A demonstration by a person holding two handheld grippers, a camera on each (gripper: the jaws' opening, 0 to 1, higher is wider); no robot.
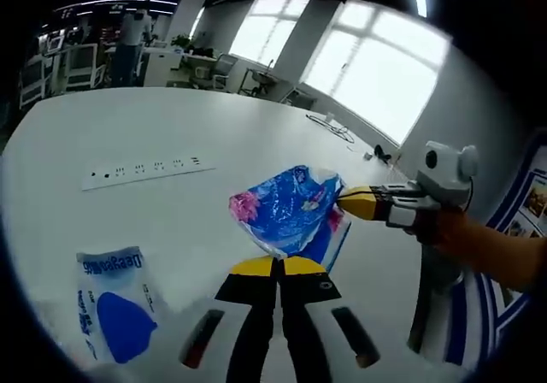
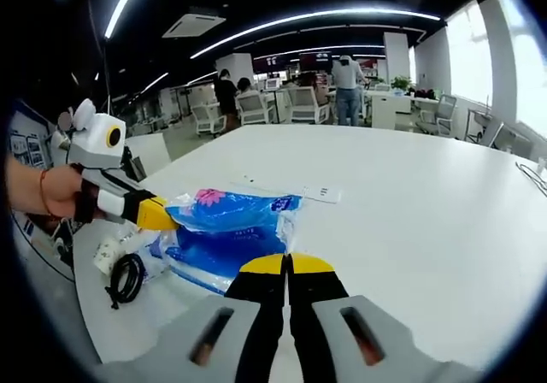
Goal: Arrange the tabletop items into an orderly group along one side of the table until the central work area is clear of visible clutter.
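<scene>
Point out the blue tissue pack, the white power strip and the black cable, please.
blue tissue pack [image 2: 226, 229]: right gripper view, middle of the wrapper.
white power strip [image 1: 147, 172]: left gripper view, middle of its top face.
black cable [image 2: 126, 277]: right gripper view, the coil's loop.

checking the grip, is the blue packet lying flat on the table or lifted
Lifted at one end: both tongs are shut on the blue packet, which slopes up from the white table.

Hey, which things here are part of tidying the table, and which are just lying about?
Job: blue floral packet, pinched by left gripper and right gripper; white packet; black cable coil.
Lying about: socket strip, likely; office chairs beyond.
</scene>
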